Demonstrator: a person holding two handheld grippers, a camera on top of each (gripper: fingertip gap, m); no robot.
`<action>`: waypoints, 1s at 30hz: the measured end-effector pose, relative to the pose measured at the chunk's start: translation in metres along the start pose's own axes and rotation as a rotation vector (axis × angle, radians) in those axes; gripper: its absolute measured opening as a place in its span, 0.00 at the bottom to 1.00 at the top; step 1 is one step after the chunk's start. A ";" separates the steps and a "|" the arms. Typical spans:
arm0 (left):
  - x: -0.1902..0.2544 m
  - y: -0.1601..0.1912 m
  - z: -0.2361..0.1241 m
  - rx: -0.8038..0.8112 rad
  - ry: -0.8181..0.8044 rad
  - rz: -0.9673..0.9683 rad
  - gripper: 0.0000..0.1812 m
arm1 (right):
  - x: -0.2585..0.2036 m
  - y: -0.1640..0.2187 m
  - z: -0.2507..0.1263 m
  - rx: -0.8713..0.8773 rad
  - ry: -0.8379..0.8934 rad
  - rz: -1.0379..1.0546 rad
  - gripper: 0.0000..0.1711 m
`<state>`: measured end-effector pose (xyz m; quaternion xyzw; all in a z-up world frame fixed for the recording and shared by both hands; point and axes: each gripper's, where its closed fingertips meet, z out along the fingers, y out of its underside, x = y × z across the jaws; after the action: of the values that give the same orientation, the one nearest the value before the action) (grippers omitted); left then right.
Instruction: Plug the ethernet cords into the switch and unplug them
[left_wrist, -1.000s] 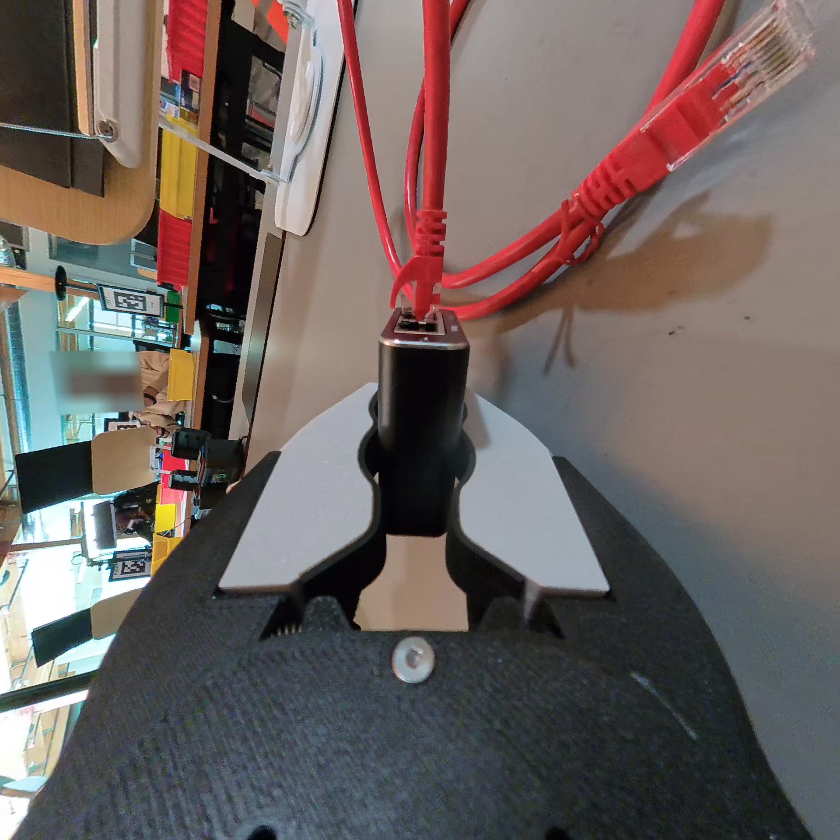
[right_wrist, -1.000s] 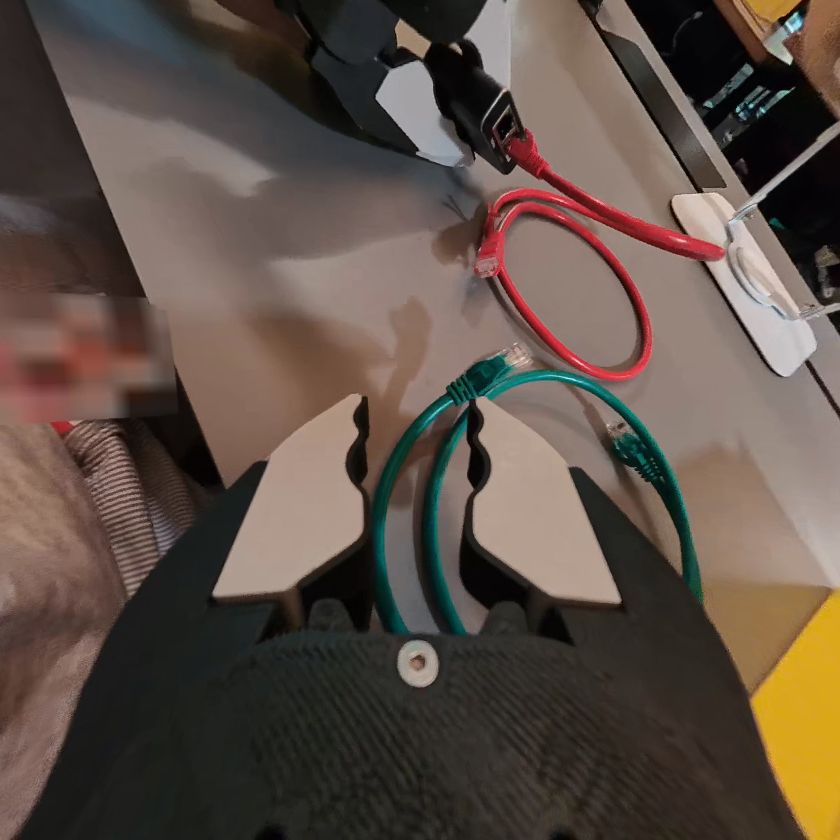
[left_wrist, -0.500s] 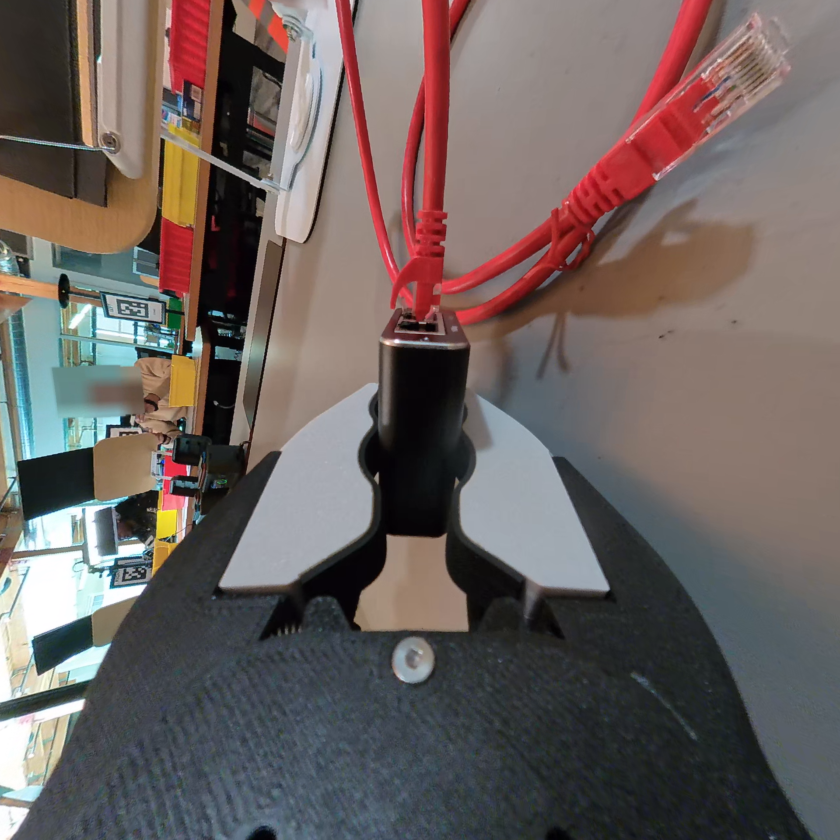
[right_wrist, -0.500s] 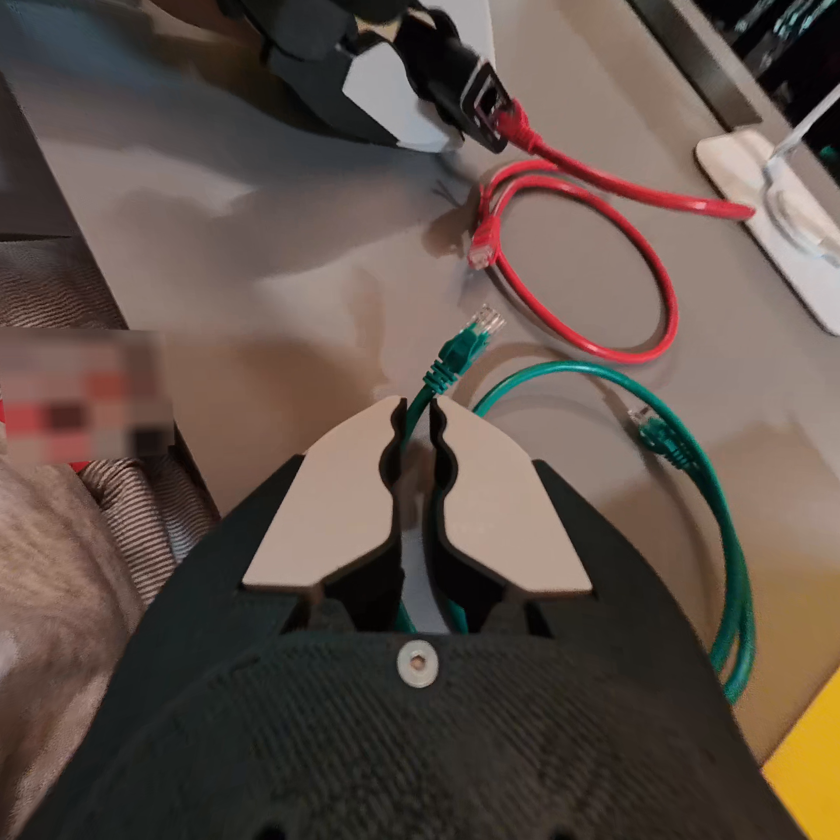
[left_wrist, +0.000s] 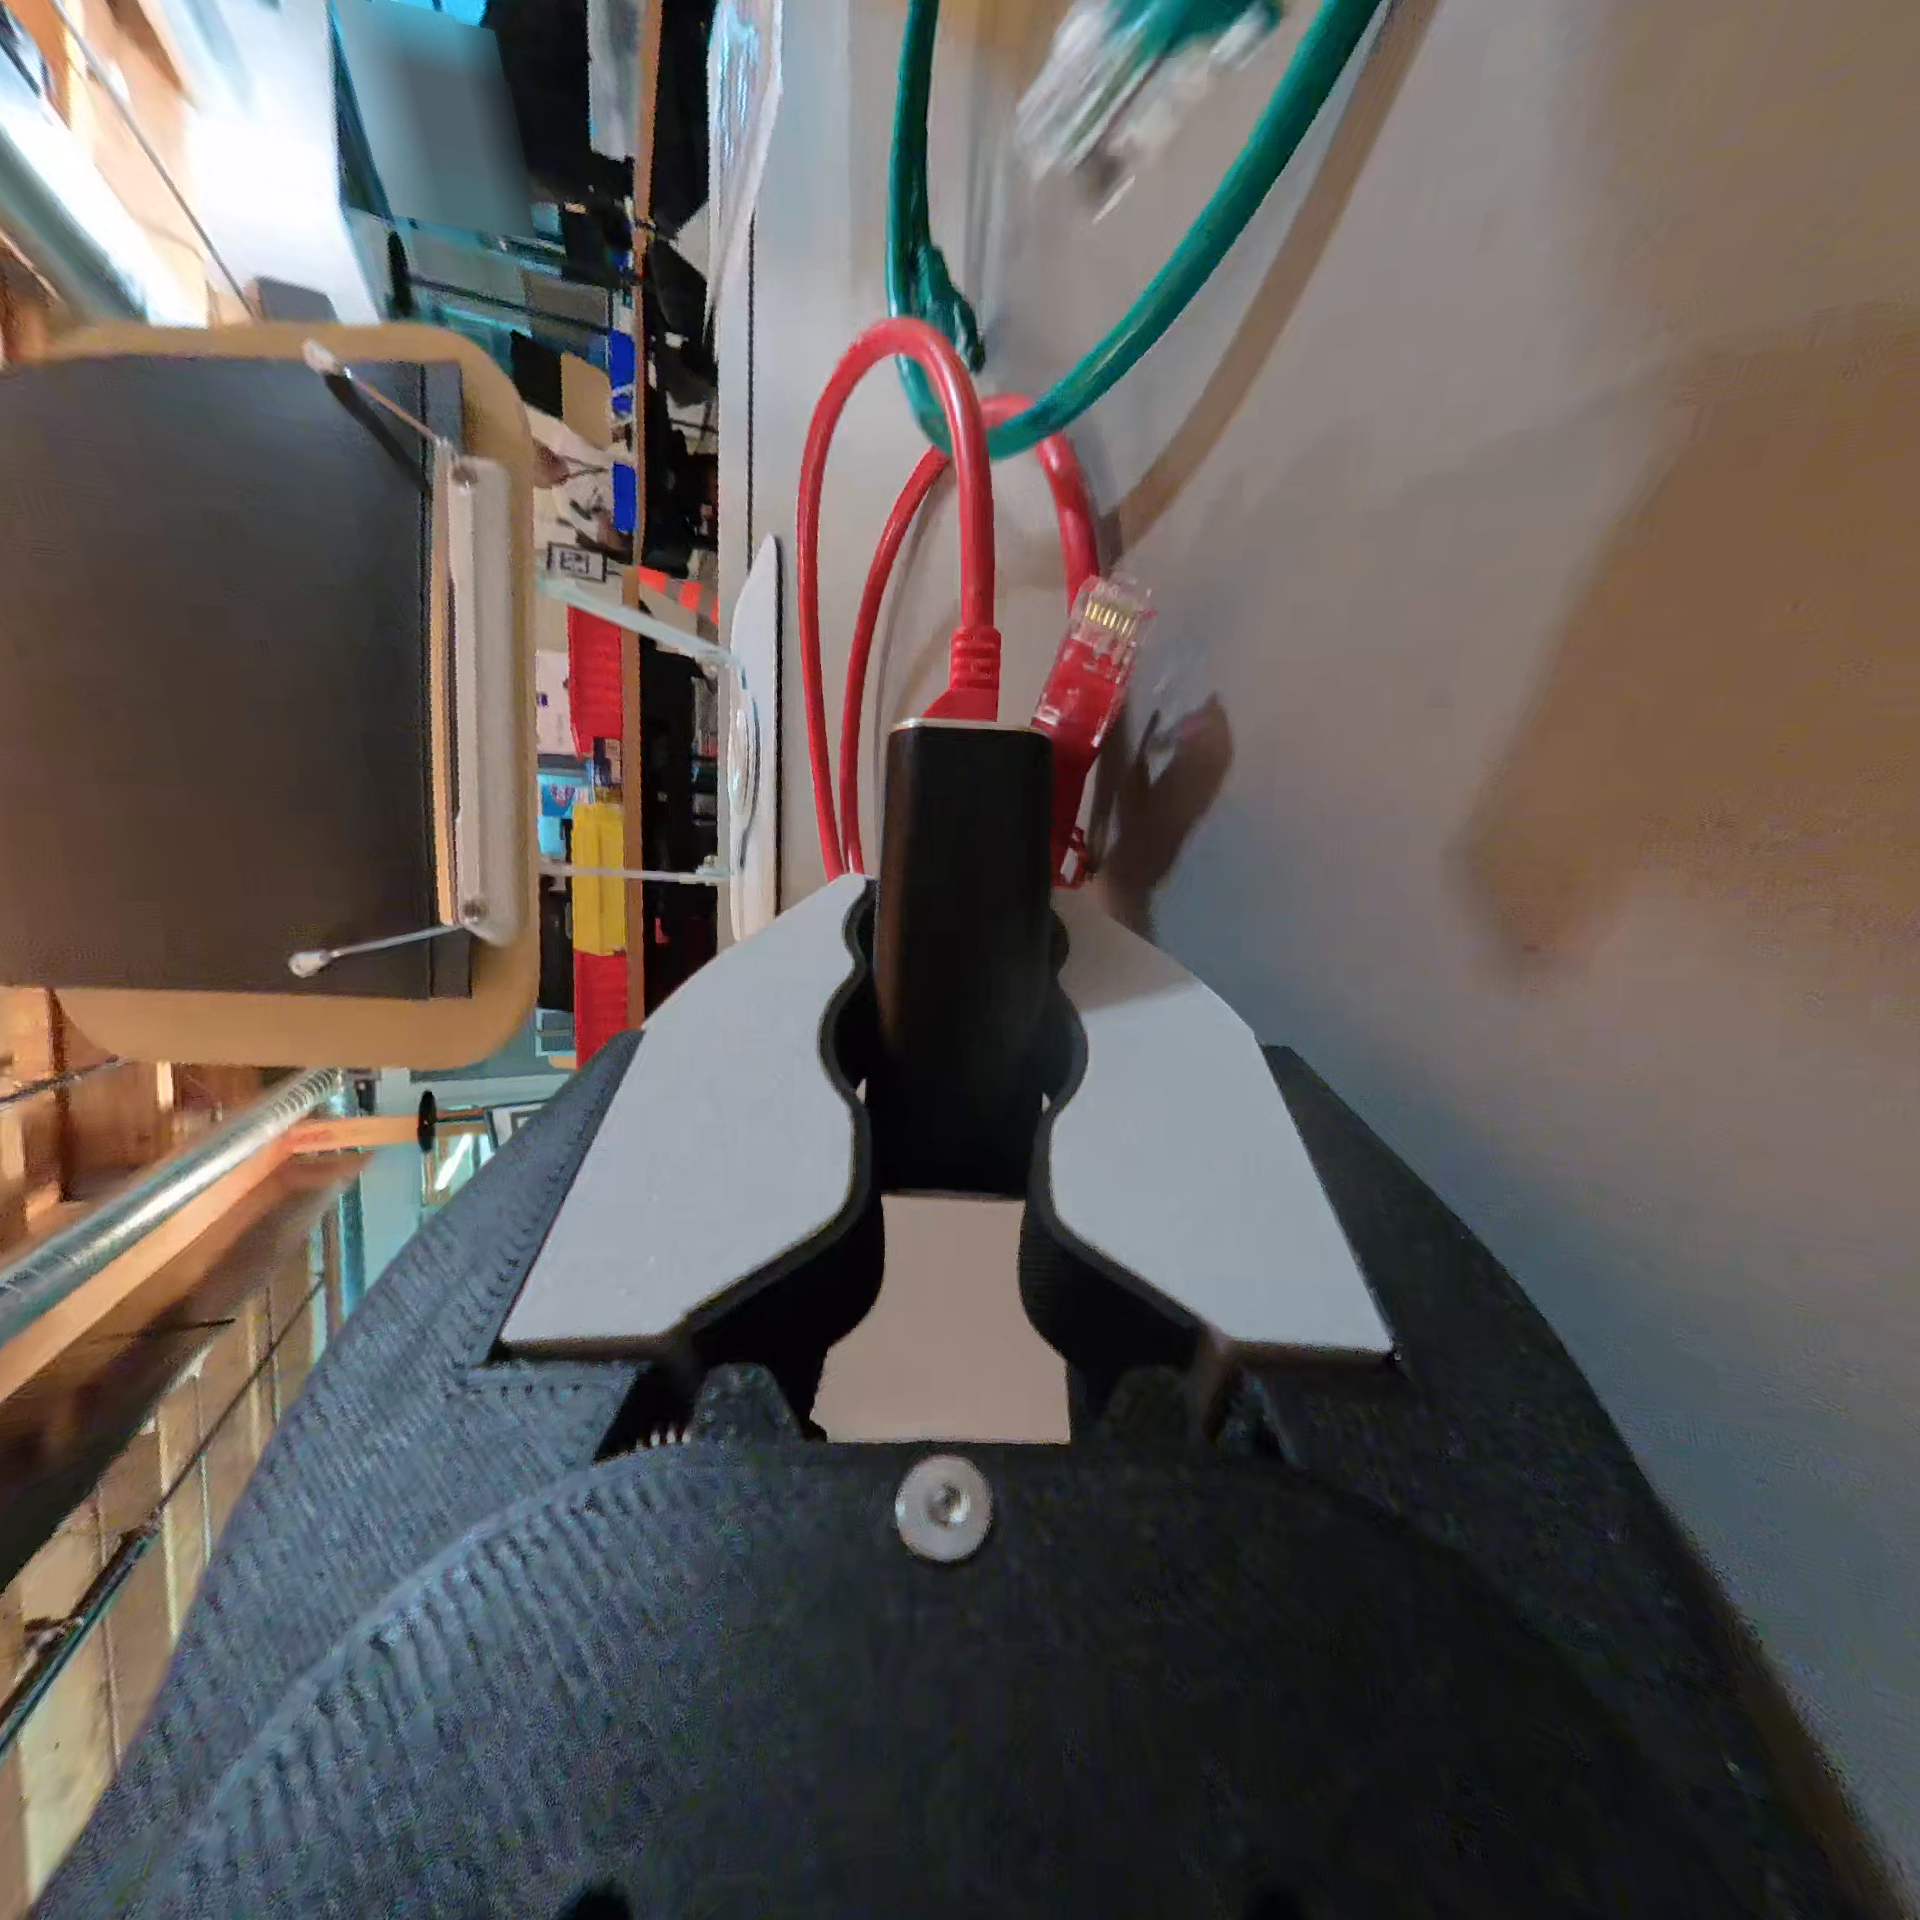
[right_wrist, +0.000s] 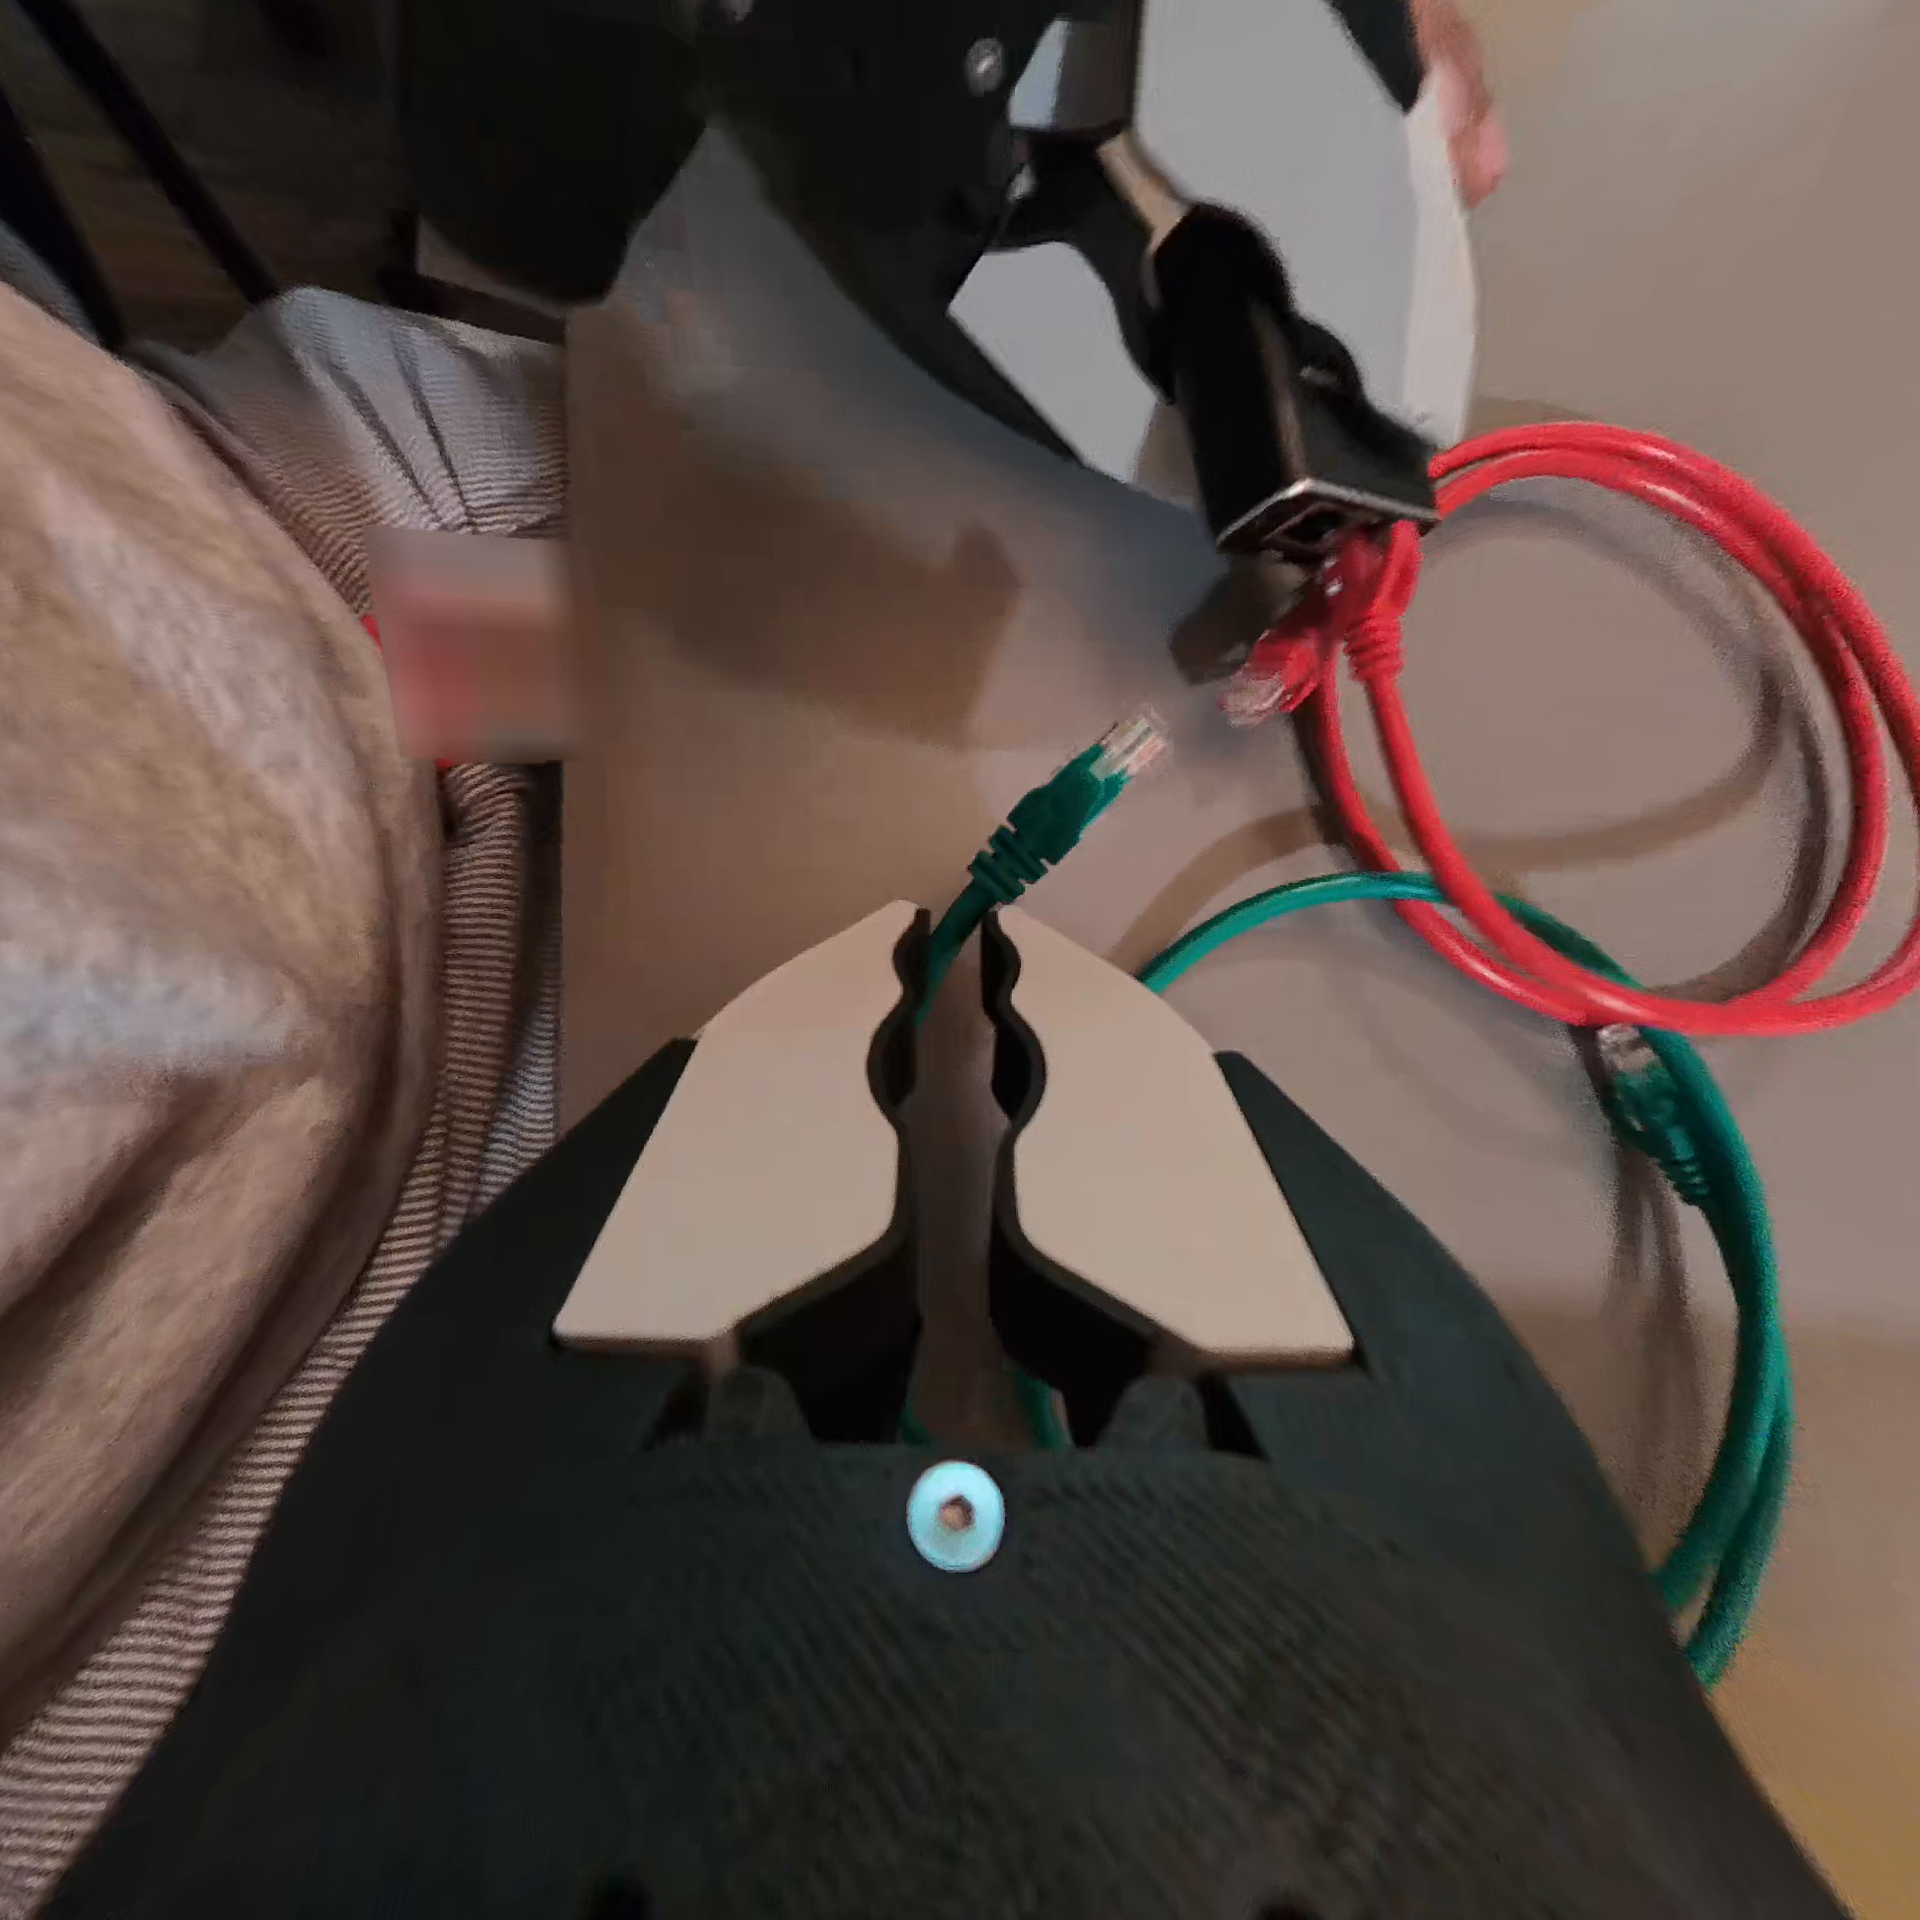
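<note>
Ribbed green cord, scalloped right tongs clamped

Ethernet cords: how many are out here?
2. The red cord is plugged into the black switch; the green cord is pinched in the right gripper.

The left tongs clamp the black switch, with one red cord plugged in.

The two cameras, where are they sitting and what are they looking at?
Left wrist view: sits on the left gripper, looking along its fingers at the black switch it clamps, red cord plugged in.
Right wrist view: sits on the right gripper, looking past the green cord it pinches toward the switch; a person's sleeve shows.
Both share switch, both cords and the table.
</note>
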<state>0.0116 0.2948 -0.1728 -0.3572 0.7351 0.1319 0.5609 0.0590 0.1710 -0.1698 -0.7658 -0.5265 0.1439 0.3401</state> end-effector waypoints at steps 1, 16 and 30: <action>0.001 -0.004 0.000 0.007 -0.001 0.007 0.15 | 0.005 -0.001 0.000 0.017 0.004 0.014 0.06; -0.016 0.021 0.002 -0.022 0.022 -0.348 0.15 | 0.049 -0.007 -0.004 0.102 0.422 0.027 0.17; -0.032 0.057 0.005 -0.123 -0.023 -0.594 0.15 | 0.038 -0.017 0.019 -0.106 0.675 -0.165 0.13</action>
<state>-0.0197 0.3499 -0.1569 -0.5883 0.5826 0.0104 0.5607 0.0515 0.2160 -0.1667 -0.7415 -0.4511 -0.1729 0.4655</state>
